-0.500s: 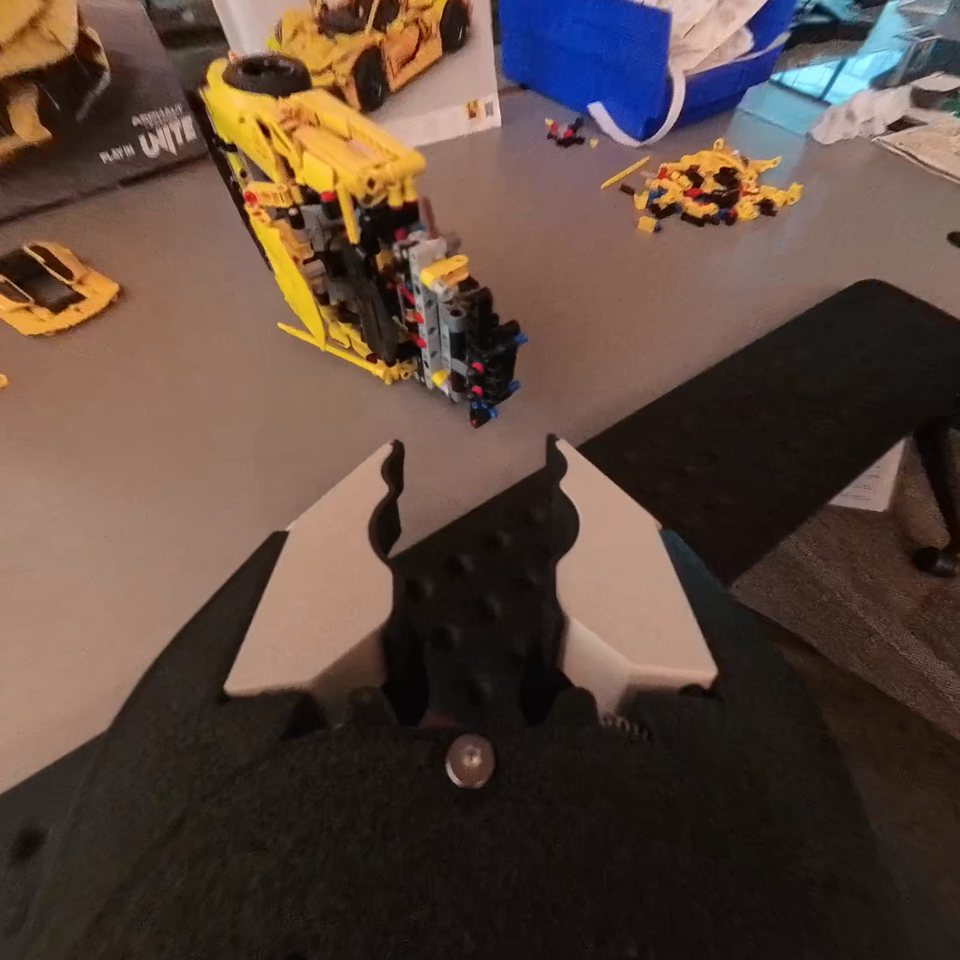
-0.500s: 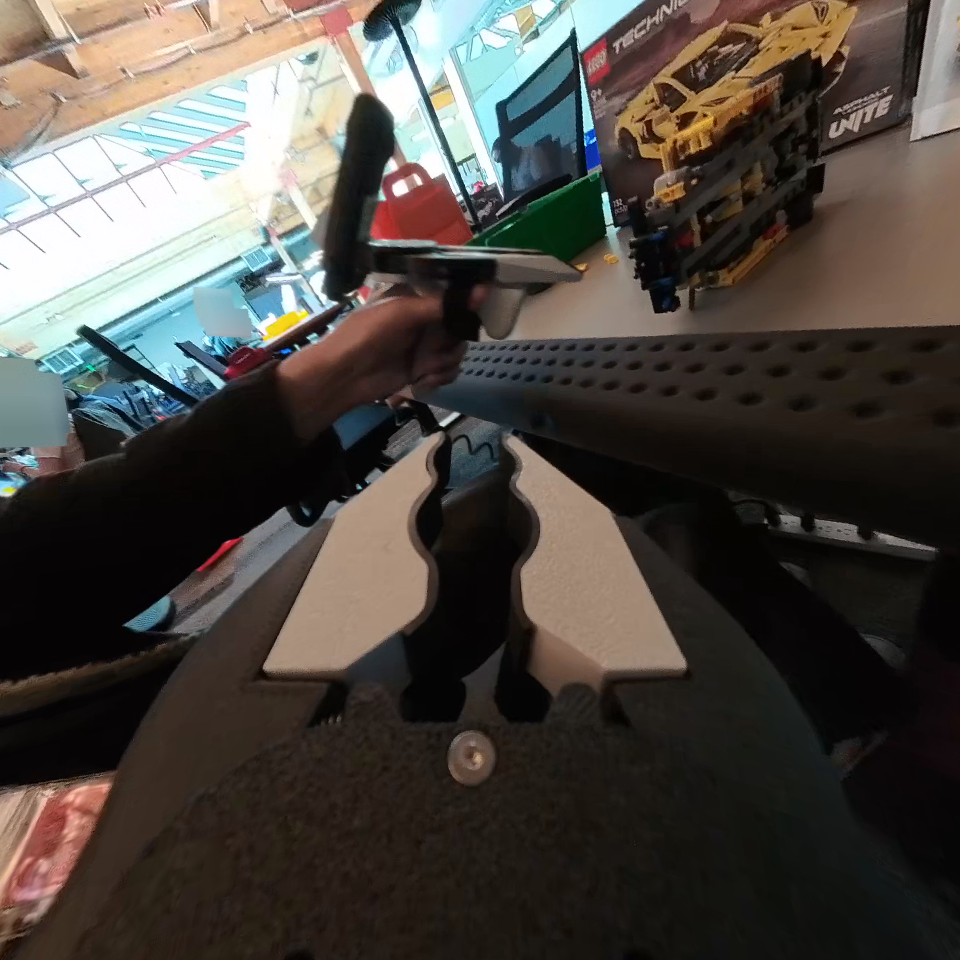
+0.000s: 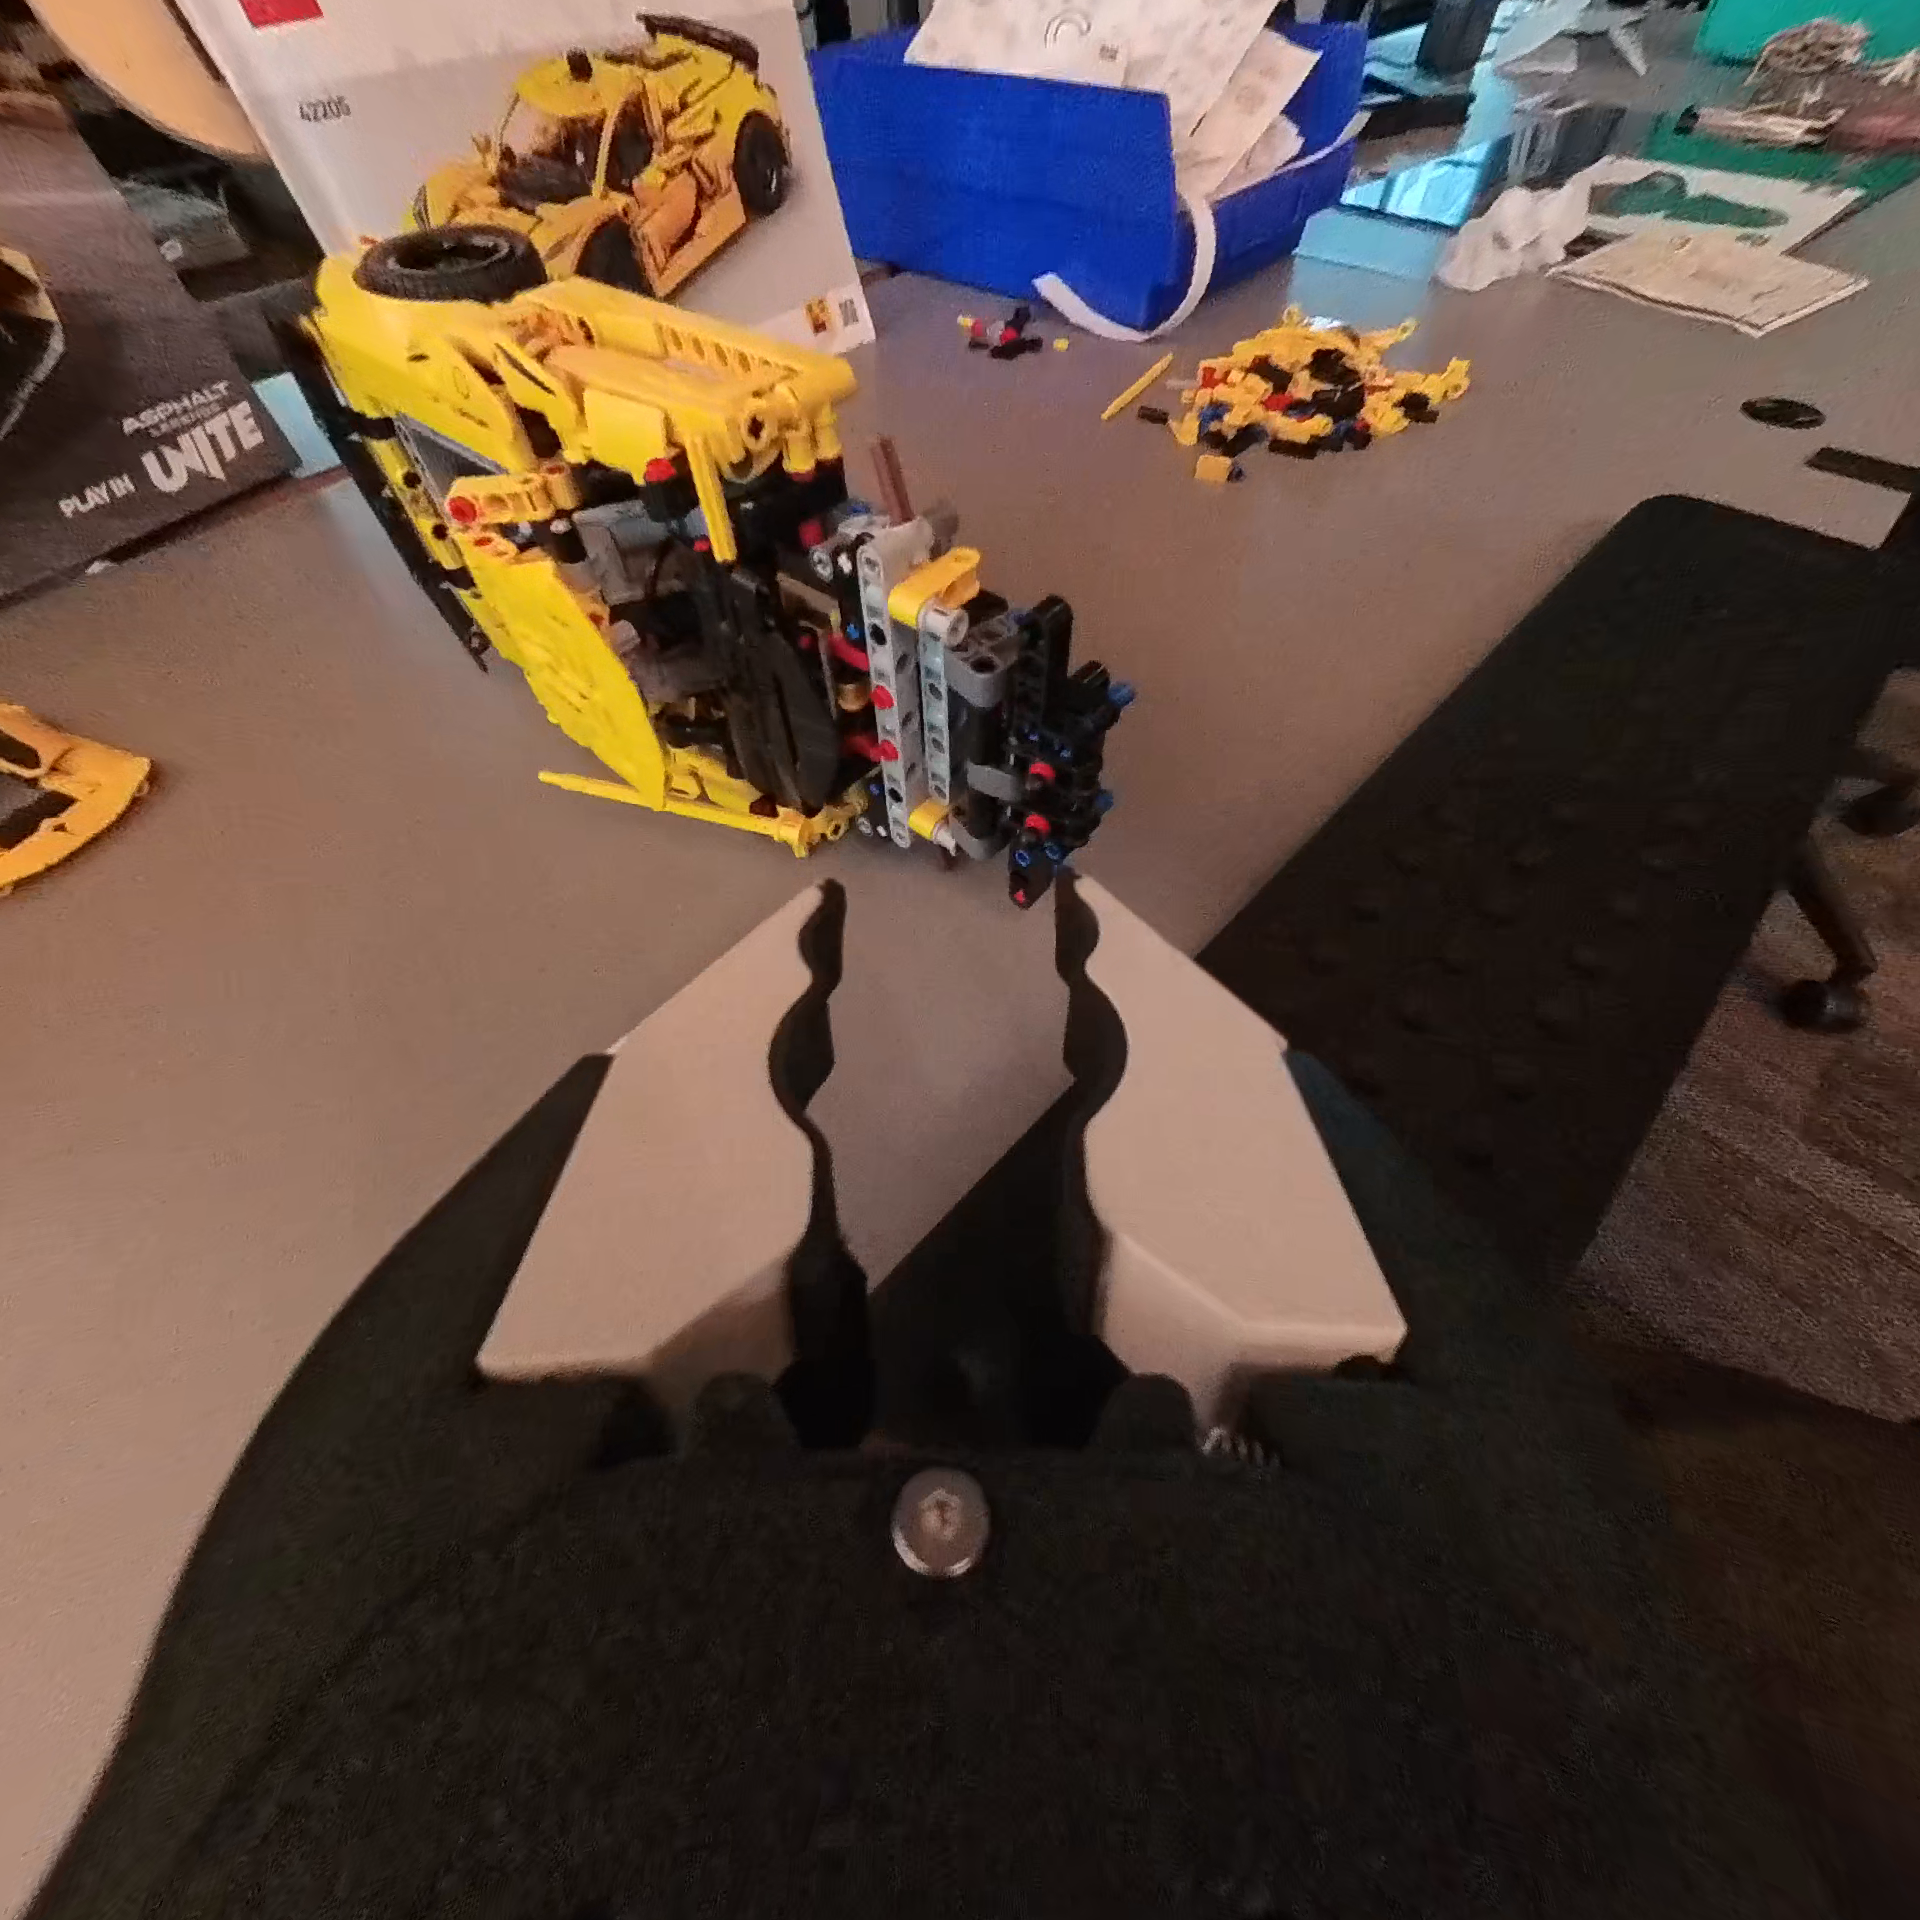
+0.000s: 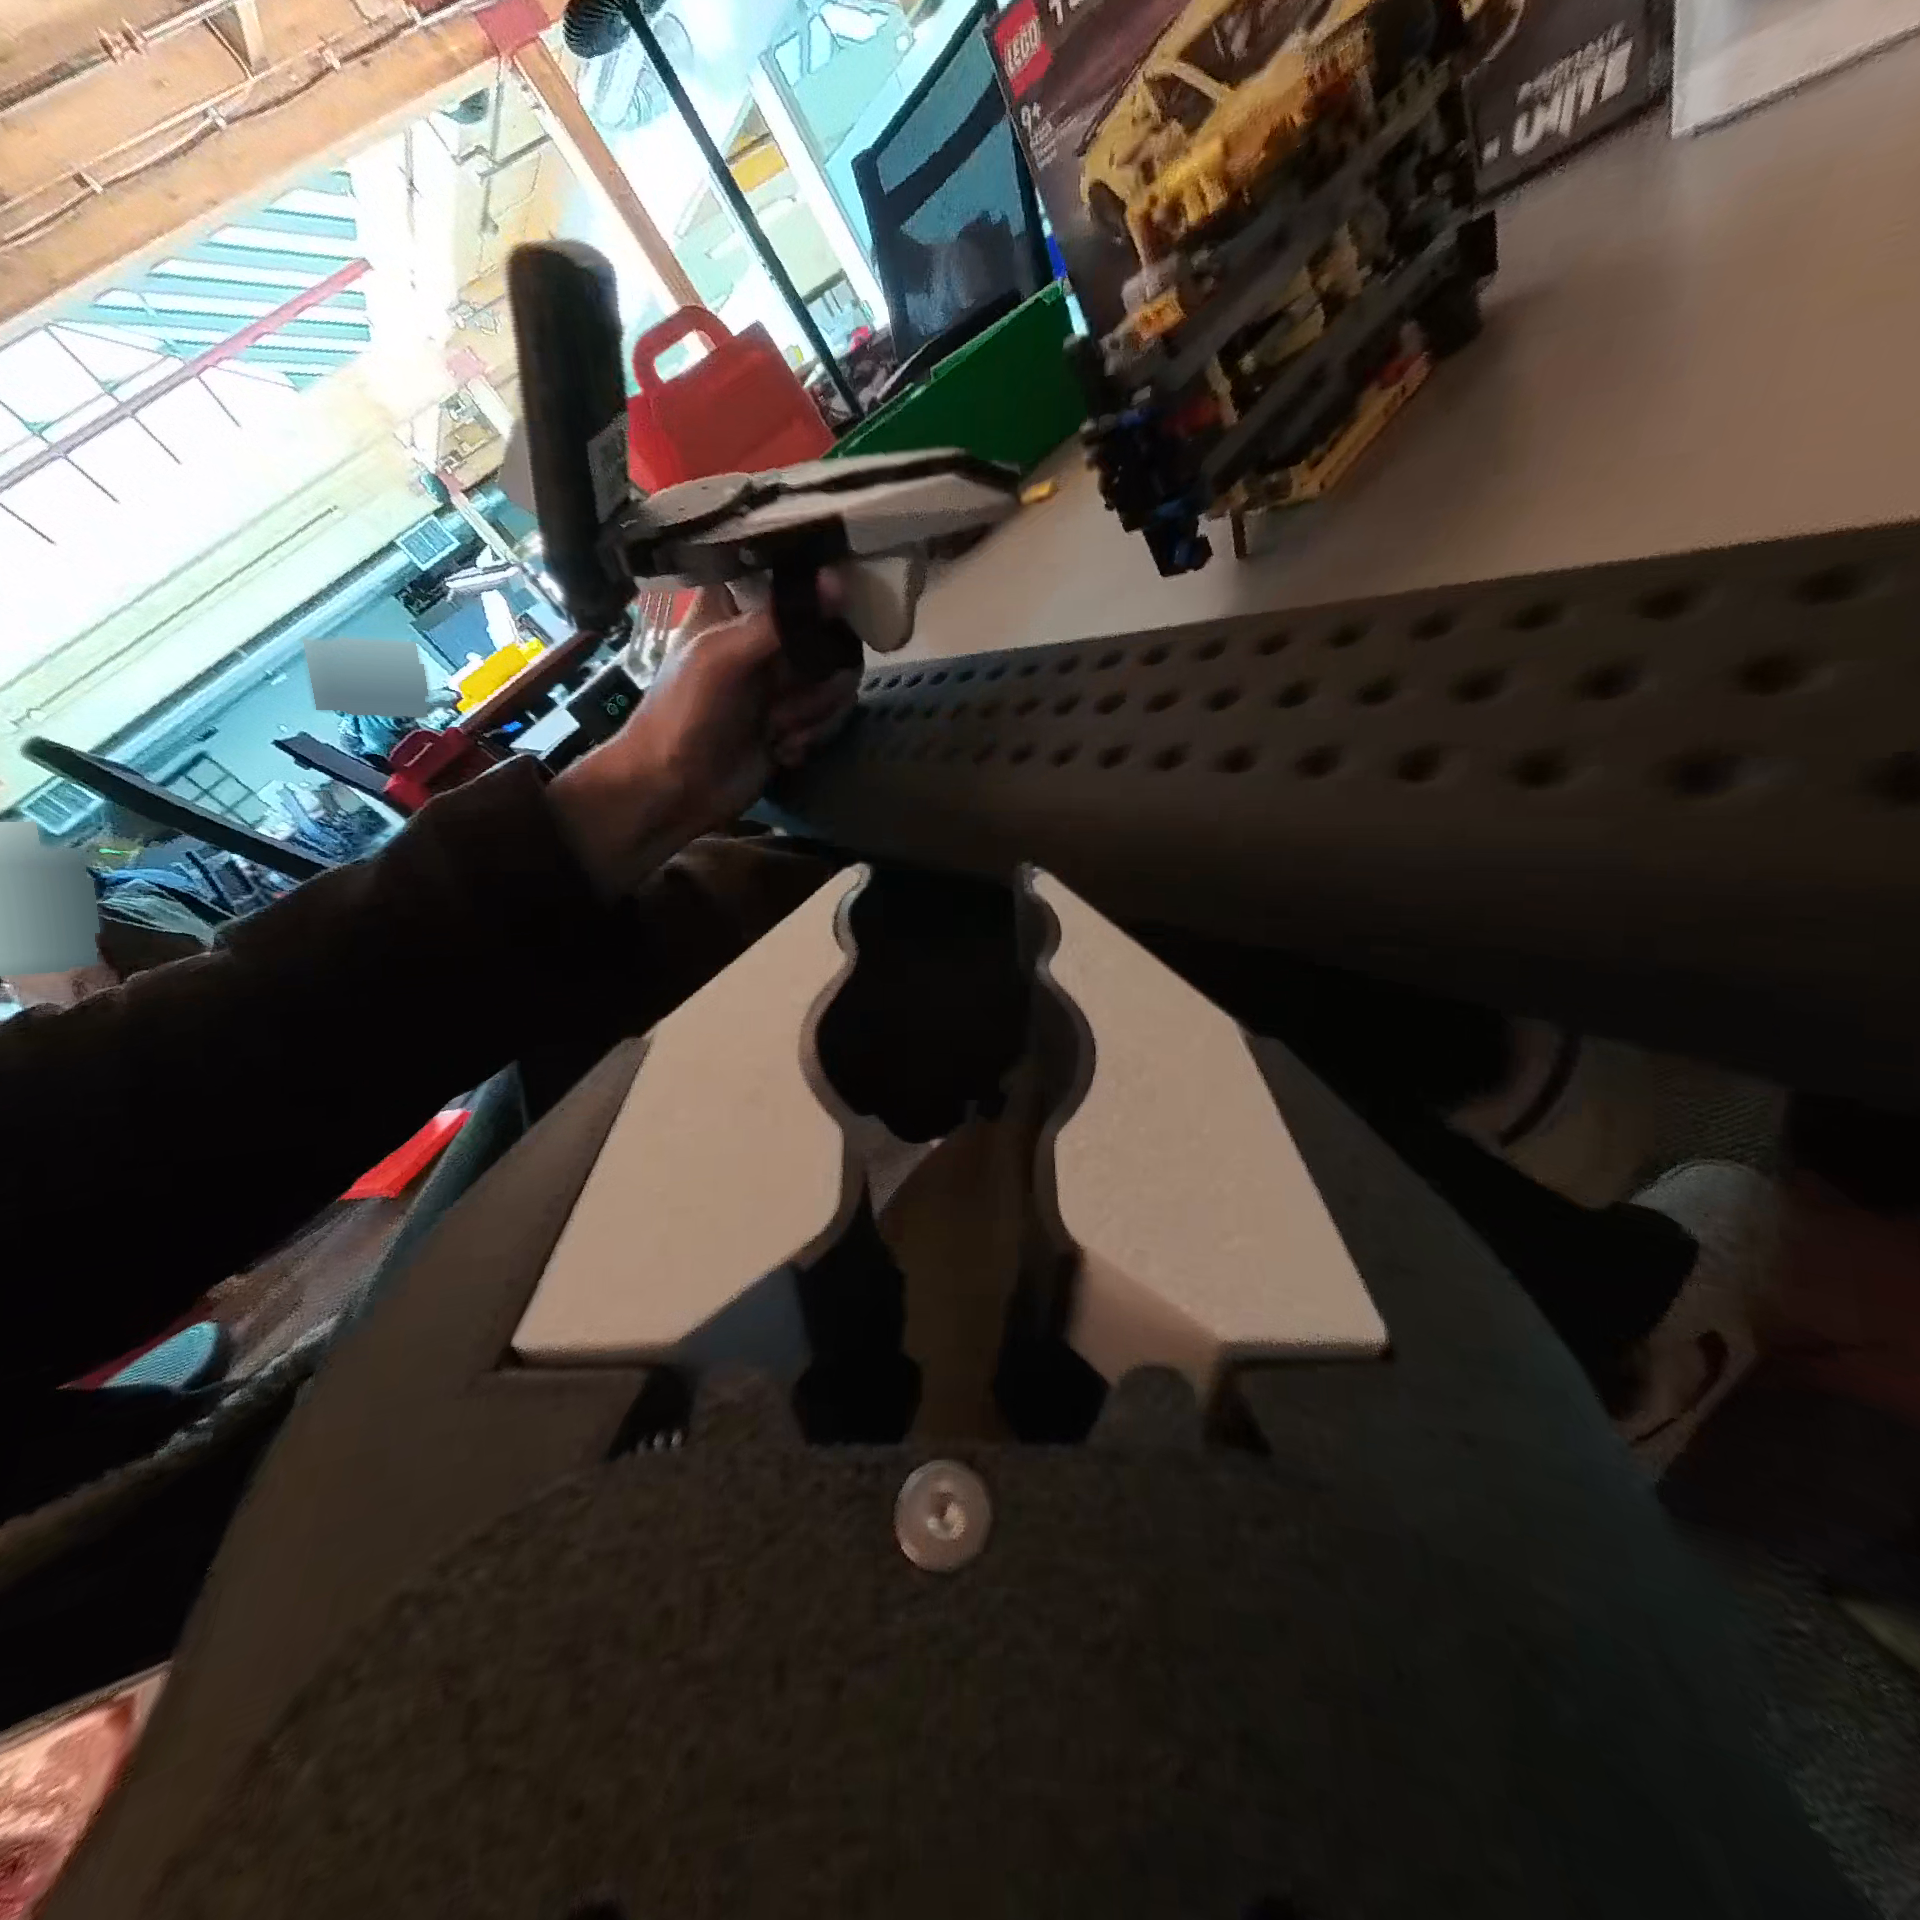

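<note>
The blue bin (image 3: pixel 997 177) behind the table (image 3: pixel 260 1039) holds crumpled paper sheets (image 3: pixel 1174 52), its far side cut off. My left gripper (image 3: pixel 940 899) is spread and empty, tips now nearer the yellow brick car (image 3: pixel 665 582) lying on its side than a moment ago. My right gripper (image 4: pixel 945 883), part open and empty, hangs below the table edge; the car's underside there is blurred.

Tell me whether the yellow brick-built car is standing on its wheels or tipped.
Tipped on its side: the yellow brick-built car rests on one flank on the grey table, a black tyre facing upward at its top.
</note>
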